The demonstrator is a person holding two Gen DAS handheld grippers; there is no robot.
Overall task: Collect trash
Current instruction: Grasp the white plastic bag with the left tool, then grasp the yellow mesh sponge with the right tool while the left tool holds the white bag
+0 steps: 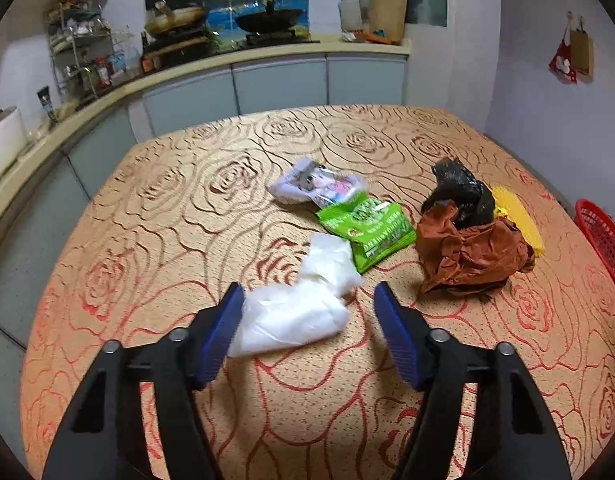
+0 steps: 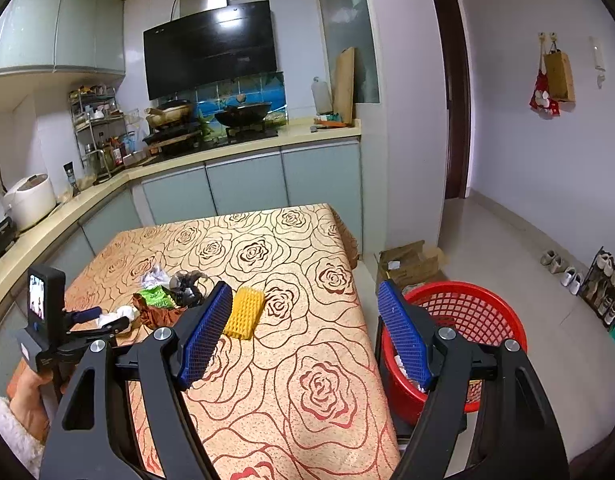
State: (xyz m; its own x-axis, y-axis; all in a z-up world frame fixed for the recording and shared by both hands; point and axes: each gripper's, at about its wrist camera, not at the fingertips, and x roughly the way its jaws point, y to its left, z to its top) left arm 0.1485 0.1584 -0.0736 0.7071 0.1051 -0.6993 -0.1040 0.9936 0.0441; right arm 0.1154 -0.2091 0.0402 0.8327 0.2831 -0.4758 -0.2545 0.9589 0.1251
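A crumpled white plastic bag (image 1: pixel 303 304) lies on the rose-patterned orange tablecloth (image 1: pixel 187 208), its near end between the blue pads of the left gripper (image 1: pixel 309 300). The left pad (image 1: pixel 223 328) touches or nearly touches the bag, while the right pad stands clear of it, so the jaws are partly open and not yet clamped. Just beyond lie a green snack packet (image 1: pixel 365 228), a white printed wrapper (image 1: pixel 319 184), a crumpled brown paper (image 1: pixel 467 252), a black plastic bag (image 1: pixel 459 192) and a yellow foam net sleeve (image 2: pixel 245 312). The right gripper (image 2: pixel 305 308) hangs over the table edge, jaws wide and empty, beside a red mesh plastic basket (image 2: pixel 479 308) on the floor.
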